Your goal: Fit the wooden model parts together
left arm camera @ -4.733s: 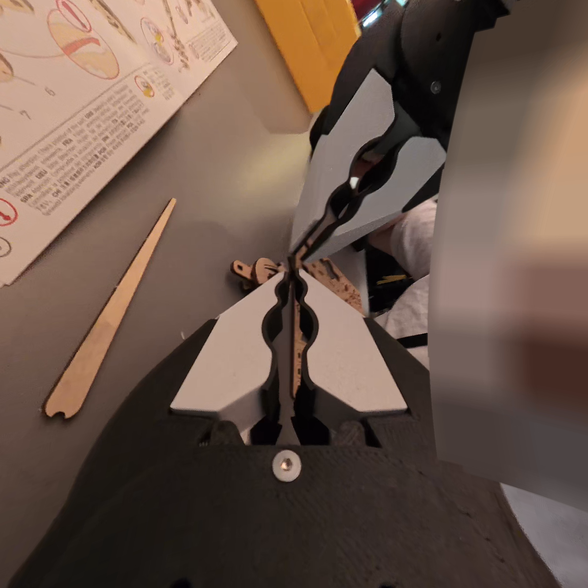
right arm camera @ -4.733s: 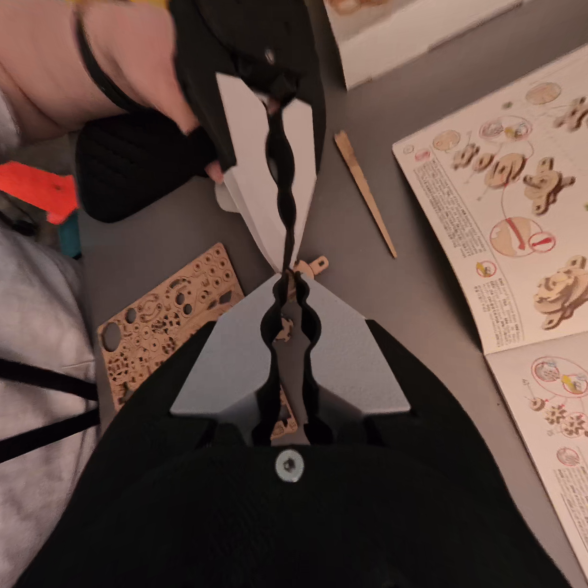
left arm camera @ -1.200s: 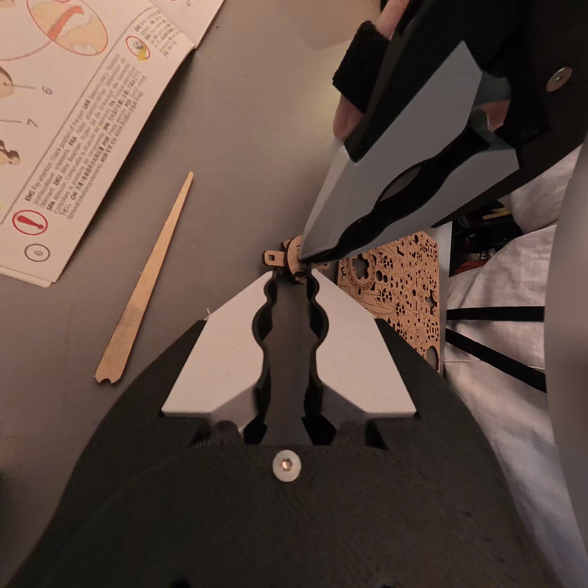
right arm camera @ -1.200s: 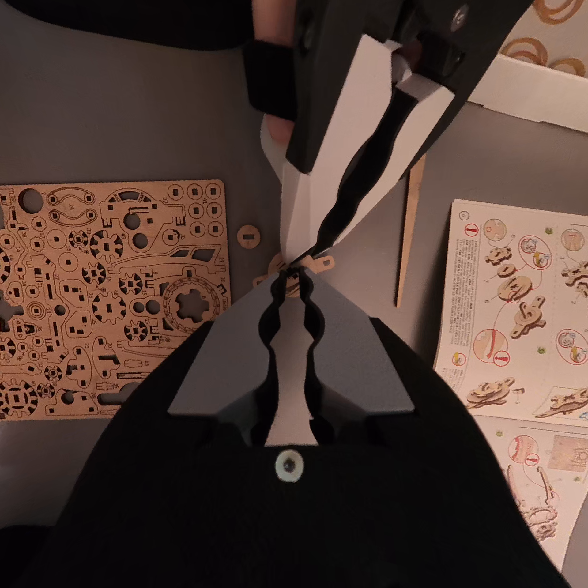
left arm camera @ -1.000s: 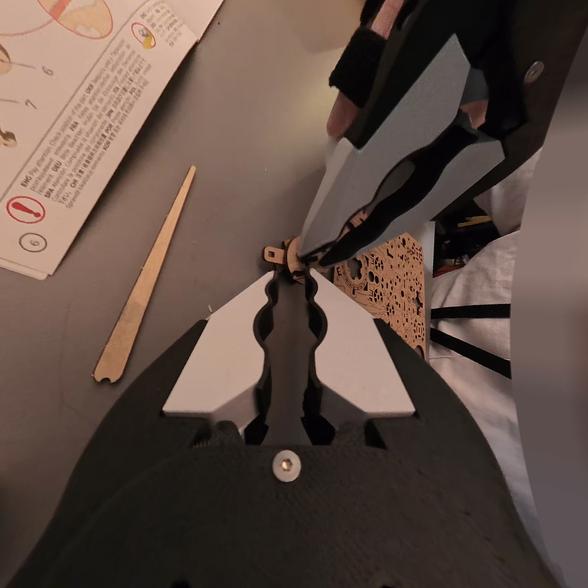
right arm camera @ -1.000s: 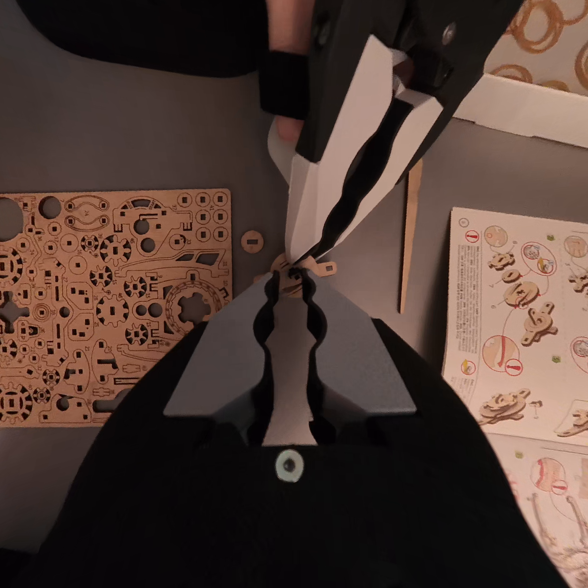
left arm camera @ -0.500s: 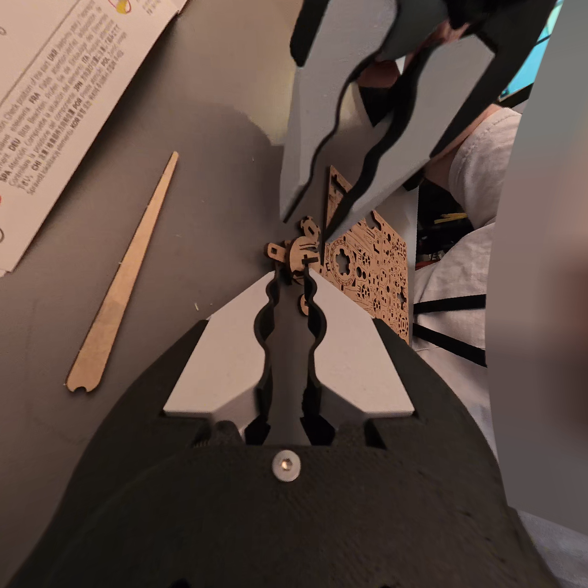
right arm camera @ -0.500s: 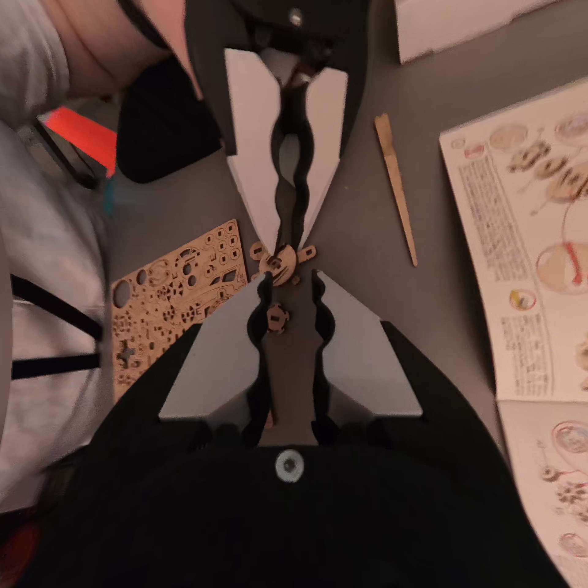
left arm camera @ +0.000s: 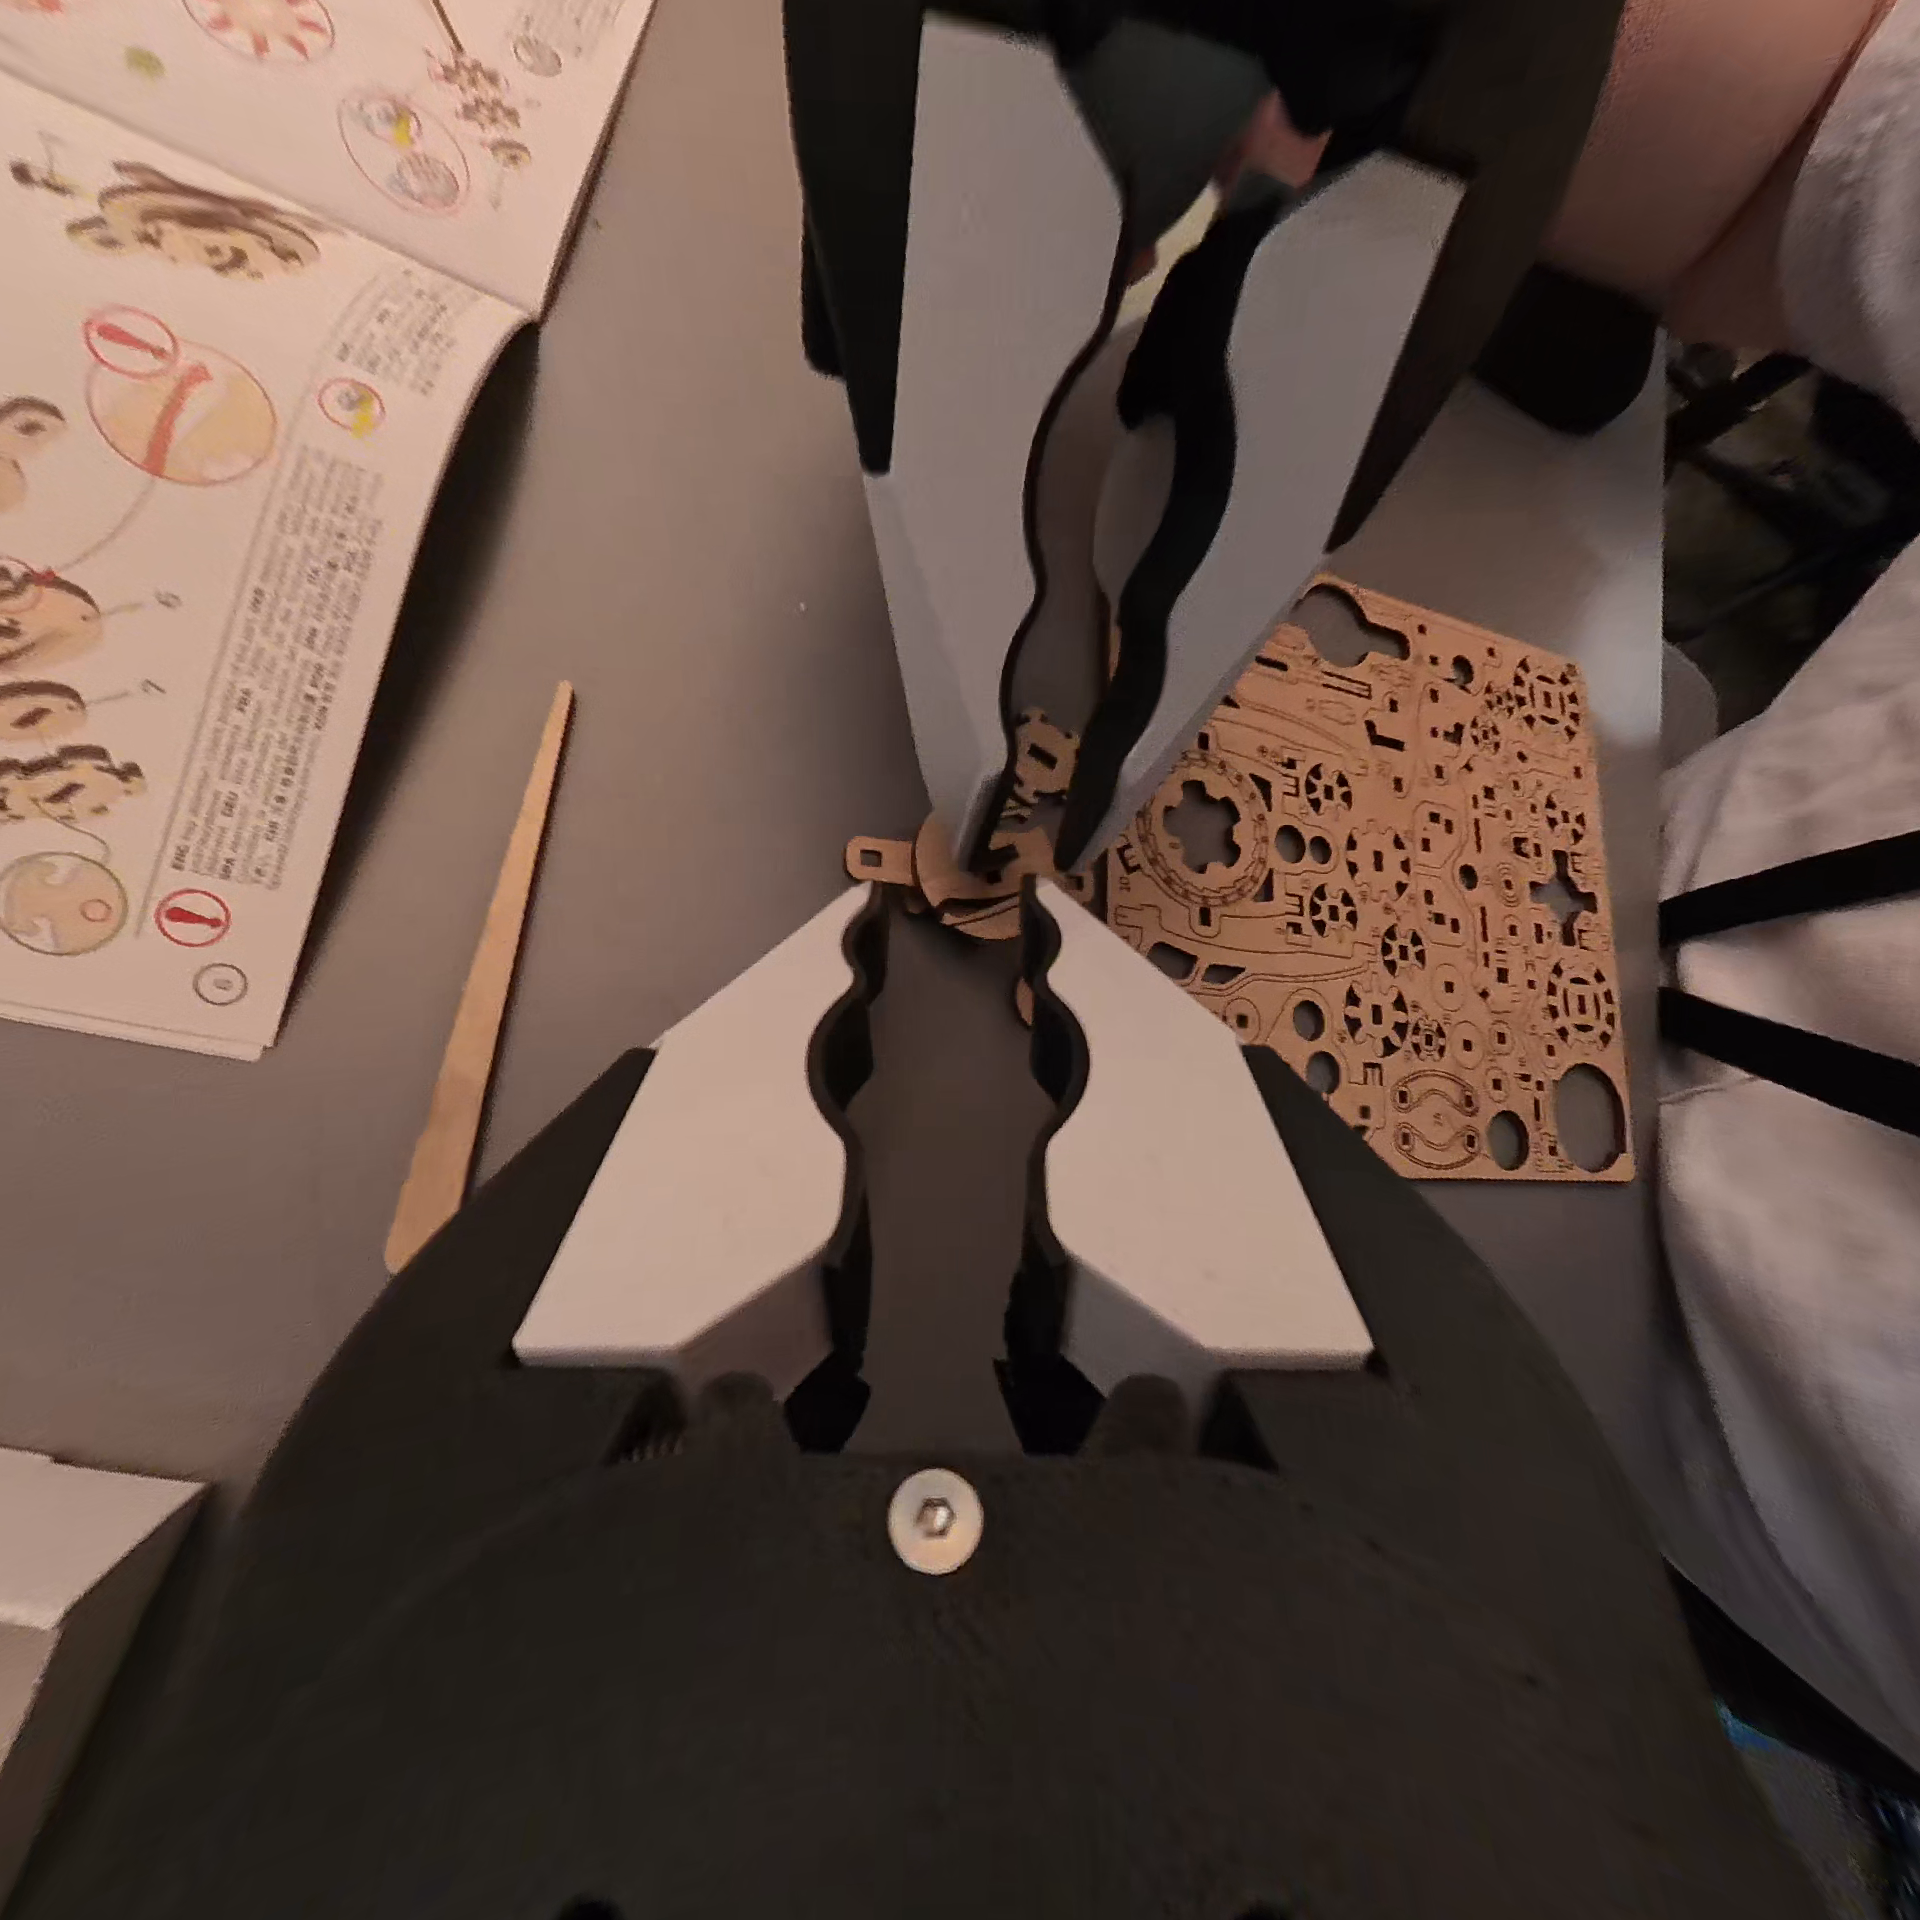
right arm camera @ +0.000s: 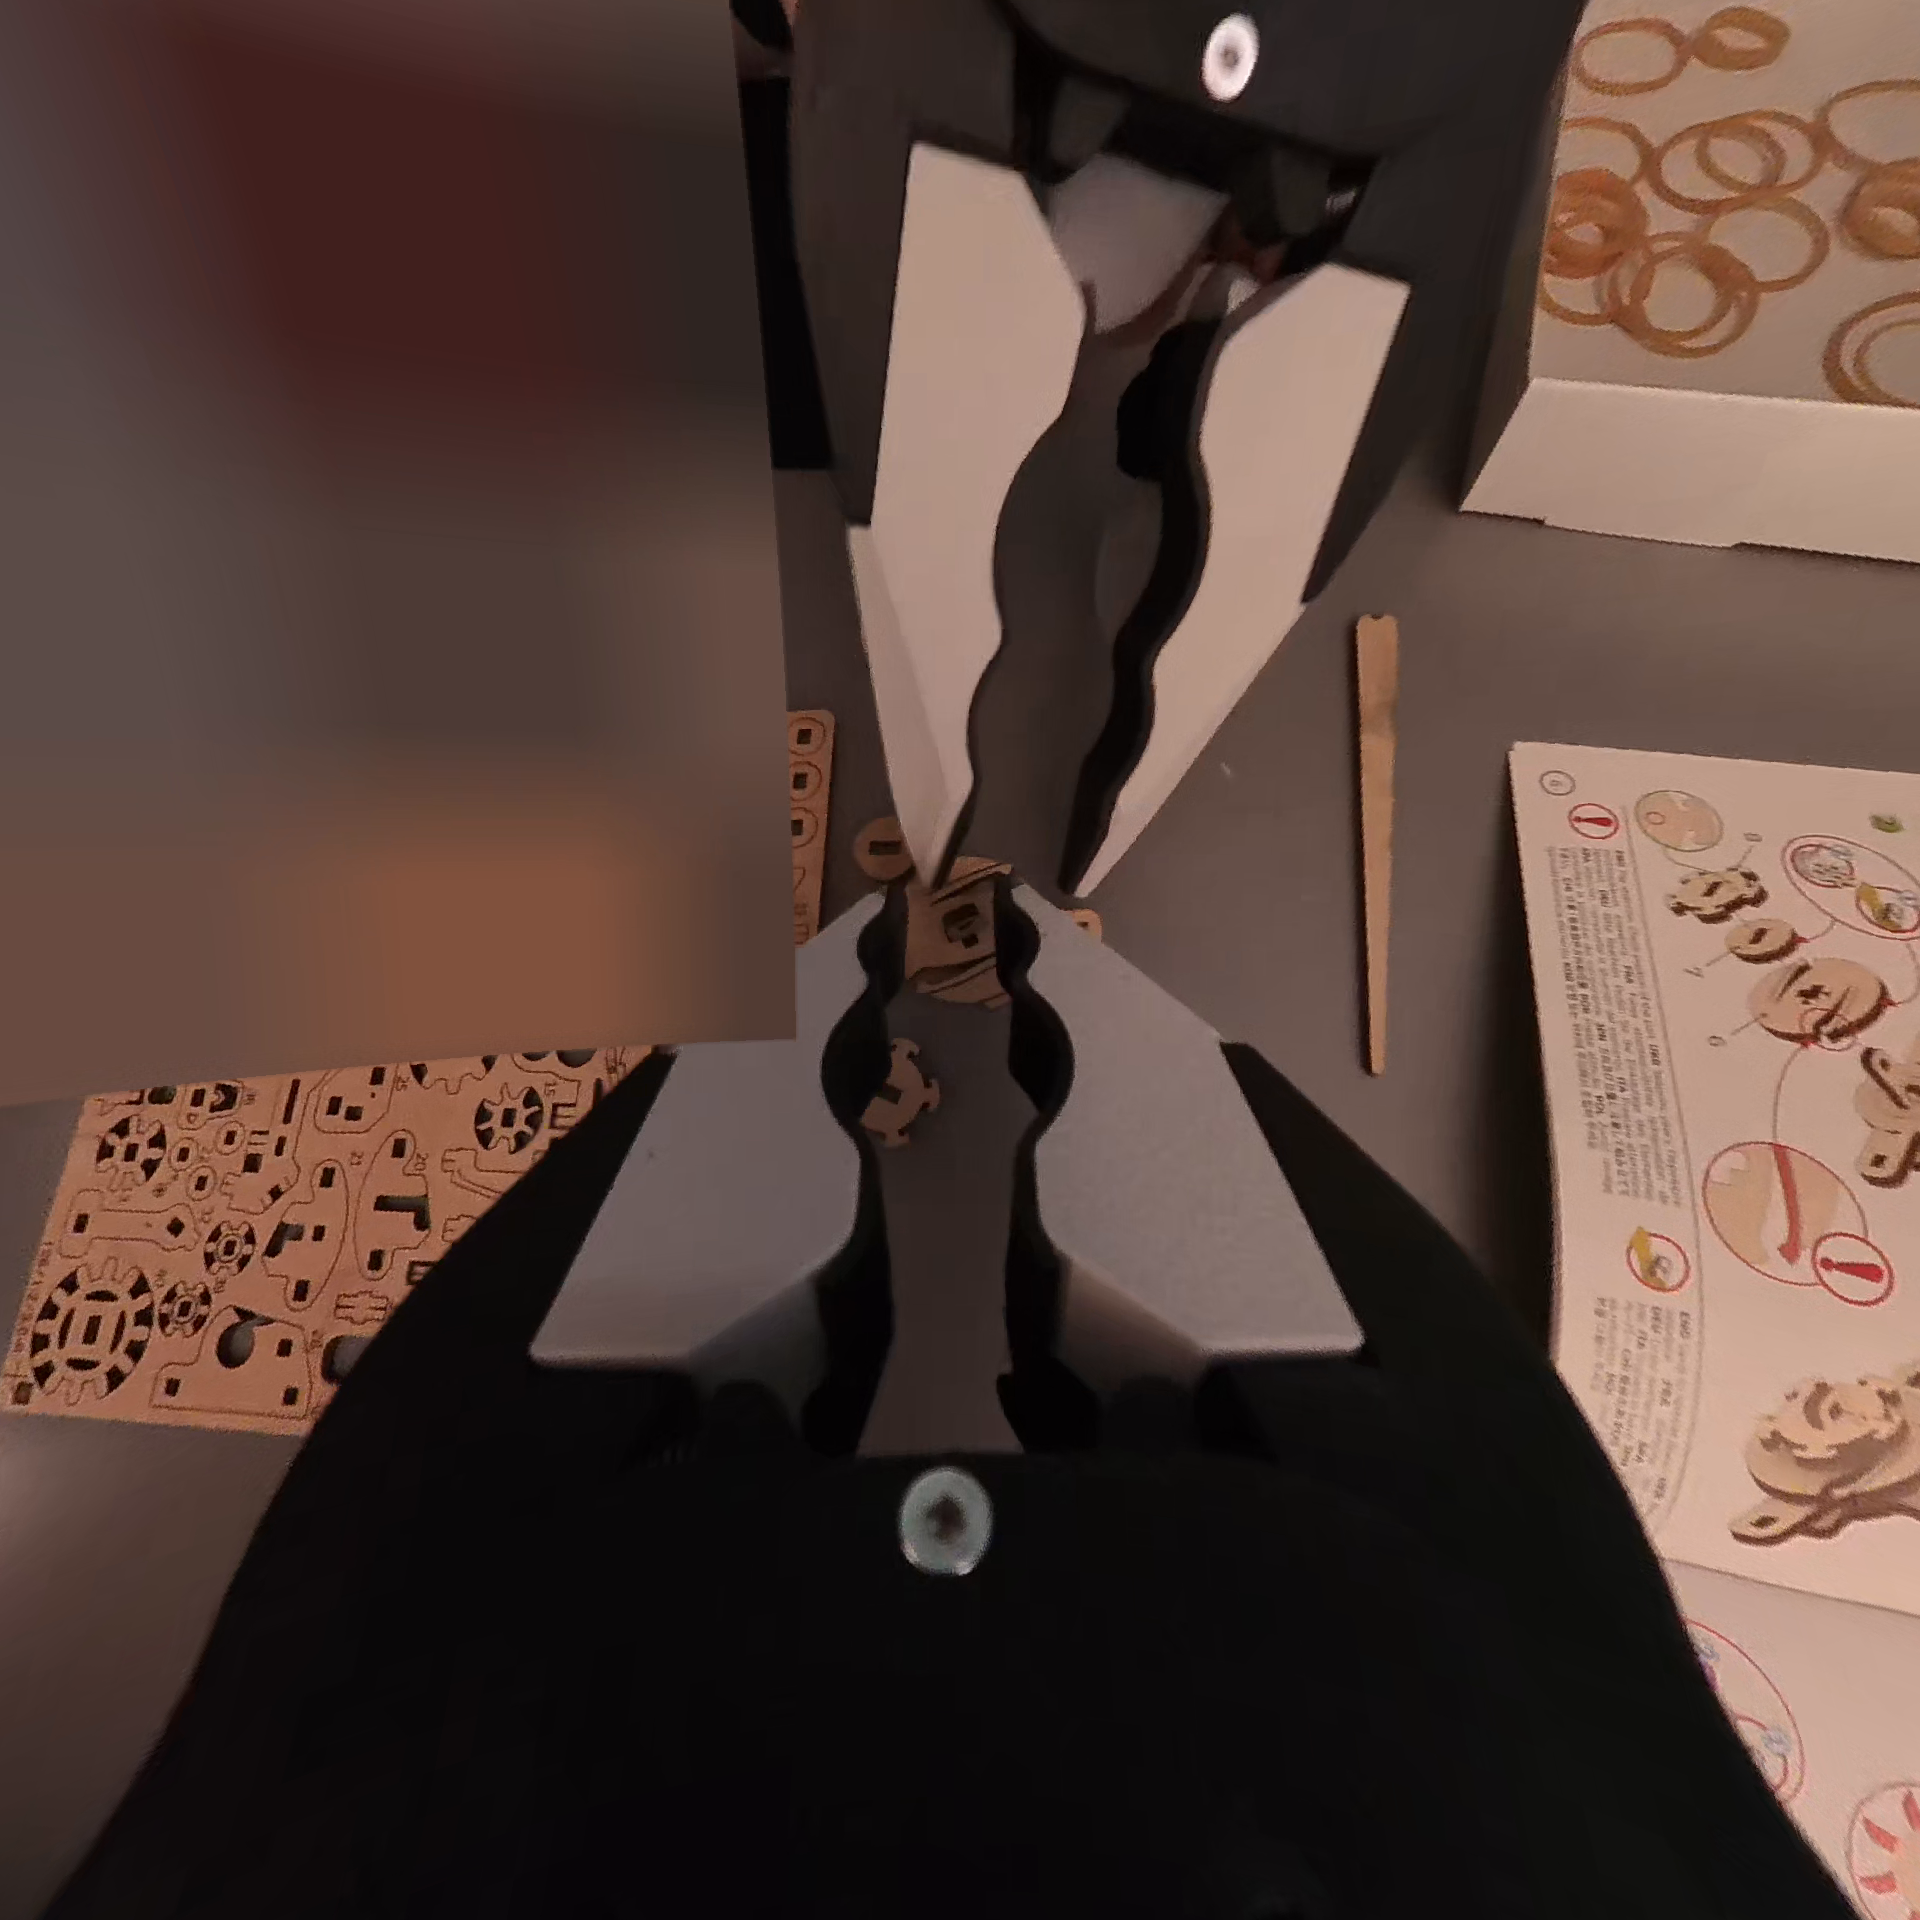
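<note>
In the left wrist view, our left gripper pinches the small round tan wooden model piece at its tips, above the grey table. The right gripper points down at it from the far side, its fingers a bit apart around a tiny wooden gear. A flat tan wooden sheet of cut-out parts lies just behind. In the right wrist view, our right gripper is a little open around the model piece, and we cannot tell if it squeezes. The gear sits between its fingers.
</note>
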A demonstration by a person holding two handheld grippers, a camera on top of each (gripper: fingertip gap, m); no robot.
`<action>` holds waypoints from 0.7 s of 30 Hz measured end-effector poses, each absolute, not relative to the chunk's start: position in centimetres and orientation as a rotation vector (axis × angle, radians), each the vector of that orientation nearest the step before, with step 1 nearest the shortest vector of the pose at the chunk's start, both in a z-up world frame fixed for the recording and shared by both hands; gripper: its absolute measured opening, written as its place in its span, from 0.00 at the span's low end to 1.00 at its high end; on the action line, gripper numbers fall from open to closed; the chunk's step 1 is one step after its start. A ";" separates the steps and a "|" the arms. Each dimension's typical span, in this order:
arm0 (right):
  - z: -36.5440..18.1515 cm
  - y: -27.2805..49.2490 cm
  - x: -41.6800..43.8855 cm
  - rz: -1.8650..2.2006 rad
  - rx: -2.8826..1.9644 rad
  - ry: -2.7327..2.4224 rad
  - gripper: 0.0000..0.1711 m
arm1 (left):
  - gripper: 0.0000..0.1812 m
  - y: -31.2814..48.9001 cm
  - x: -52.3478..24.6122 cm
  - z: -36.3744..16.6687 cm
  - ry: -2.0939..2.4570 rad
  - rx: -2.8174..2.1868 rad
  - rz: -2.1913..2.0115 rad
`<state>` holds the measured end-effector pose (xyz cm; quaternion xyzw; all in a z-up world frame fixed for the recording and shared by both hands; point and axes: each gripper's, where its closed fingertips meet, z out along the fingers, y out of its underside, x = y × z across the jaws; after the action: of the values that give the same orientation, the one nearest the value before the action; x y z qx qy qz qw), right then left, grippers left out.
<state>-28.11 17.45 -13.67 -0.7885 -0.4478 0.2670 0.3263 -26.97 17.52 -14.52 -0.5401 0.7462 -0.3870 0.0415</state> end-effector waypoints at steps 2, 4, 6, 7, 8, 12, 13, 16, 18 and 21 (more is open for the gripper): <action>-14.1 17.5 -28.1 0.688 -2.068 -1.185 0.09 | 0.10 17.5 -26.9 -14.0 2.270 -1.637 -1.223; -14.4 17.5 -28.1 0.690 -2.082 -1.188 0.09 | 0.09 17.3 -27.2 -14.0 2.303 -1.620 -1.235; -14.5 17.6 -28.2 0.698 -2.075 -1.182 0.07 | 0.08 17.2 -27.4 -14.4 2.330 -1.608 -1.215; -14.5 17.5 -28.2 0.699 -2.075 -1.192 0.07 | 0.08 17.1 -27.4 -14.4 2.332 -1.602 -1.221; -14.5 17.5 -28.1 0.688 -2.075 -1.199 0.07 | 0.08 17.1 -27.4 -14.4 2.330 -1.601 -1.234; -14.5 17.4 -28.1 0.692 -2.080 -1.201 0.08 | 0.08 17.1 -27.5 -14.4 2.333 -1.606 -1.260; -14.6 17.4 -28.1 0.693 -2.076 -1.204 0.08 | 0.07 17.1 -27.4 -14.4 2.333 -1.604 -1.259; -14.6 17.3 -28.1 0.655 -2.073 -1.230 0.08 | 0.06 17.2 -27.4 -14.5 2.335 -1.586 -1.232; -14.7 17.3 -28.1 0.627 -2.077 -1.246 0.08 | 0.04 17.3 -27.3 -14.6 2.333 -1.563 -1.205; -14.7 17.2 -28.1 0.630 -2.096 -1.237 0.08 | 0.04 17.3 -27.3 -14.6 2.335 -1.552 -1.187</action>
<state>-28.06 17.25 -14.70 -0.7930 -0.4679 0.2385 0.3087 -27.34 17.32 -14.61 -0.5092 0.7661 -0.3893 0.0483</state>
